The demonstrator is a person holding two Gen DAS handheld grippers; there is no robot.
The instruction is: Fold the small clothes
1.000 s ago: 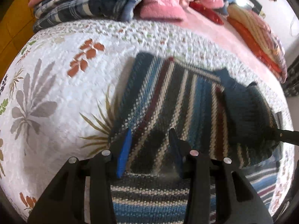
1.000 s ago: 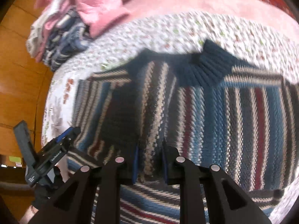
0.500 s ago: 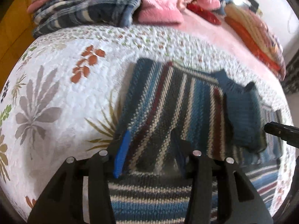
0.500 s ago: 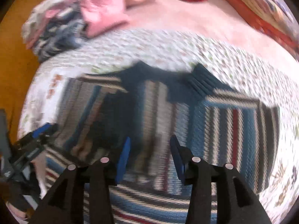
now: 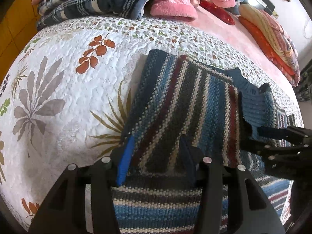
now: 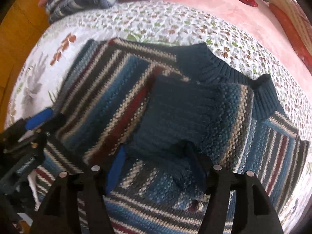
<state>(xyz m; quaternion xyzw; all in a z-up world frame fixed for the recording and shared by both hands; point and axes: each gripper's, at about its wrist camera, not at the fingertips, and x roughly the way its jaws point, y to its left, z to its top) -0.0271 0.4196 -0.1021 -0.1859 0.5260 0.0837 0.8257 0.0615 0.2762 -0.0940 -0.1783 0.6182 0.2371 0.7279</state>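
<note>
The striped blue, maroon and cream knitted sweater (image 5: 187, 105) lies flat on the white floral quilted bedspread (image 5: 58, 89), directly ahead of and under both grippers. The left gripper (image 5: 156, 156) hangs over its folded sleeve with jaws spread apart, holding nothing. The right gripper (image 6: 156, 161) hangs wide apart over the dark blue ribbed cuff (image 6: 175, 113), empty. Beyond them sit a folded navy plaid blanket (image 5: 93, 2) and pink fleece garment (image 5: 173, 2).
</note>
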